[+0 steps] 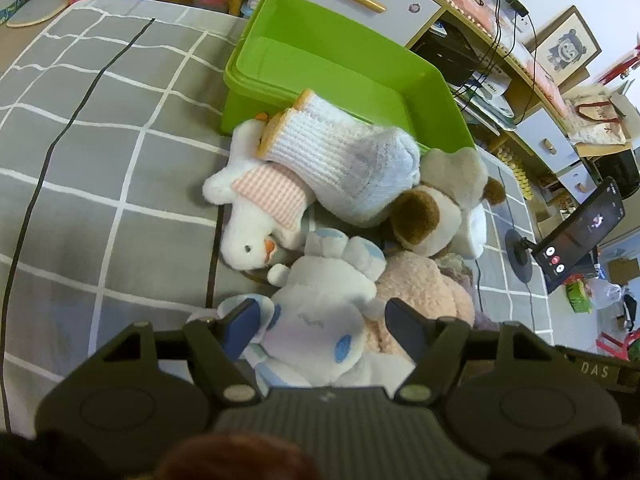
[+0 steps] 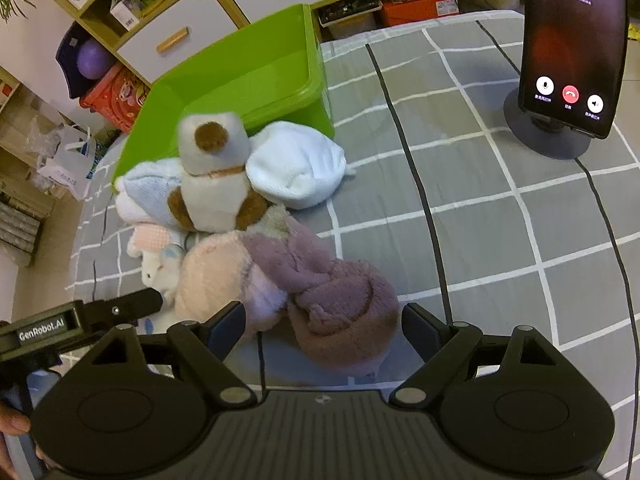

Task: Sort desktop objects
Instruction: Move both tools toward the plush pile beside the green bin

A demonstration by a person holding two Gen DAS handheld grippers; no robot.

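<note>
**Soft toys and knitwear heaped beside a green bin**

A grey cloth (image 1: 100, 168) with a white grid and thin black lines covers the whole surface, flat and matte. On it stands a lime-green plastic bin (image 1: 280, 76), rectangular, smooth and glossy, with a rolled rim and nothing visible inside.

Just in front of the bin lies the pile of soft things. A white ribbed knit piece with tan cuffs (image 1: 332, 152) leans against the bin's near wall. Under it sprawls a fluffy white duck plush (image 1: 244, 236) with an orange beak and a pink-and-white checked wrap. A cream-and-brown dog plush (image 2: 212, 176) sits on top of the heap, beside a rounded white knit hat (image 2: 296, 164). Nearer the cameras lie a fuzzy pink plush (image 2: 208, 276), a nubbly mauve fleece garment (image 2: 332, 300), and a white plush with pale blue ears (image 1: 320, 320).

A phone on a round stand (image 2: 568, 44) shows a call screen with a red button; its small text is too blurred to read.

The left gripper (image 1: 320, 320) hovers with jaws spread either side of the blue-eared plush, seemingly not pinching it. The right gripper (image 2: 324, 328) is spread wide above the mauve fleece. A bar in the right view reads "GenRobot.AI".
</note>
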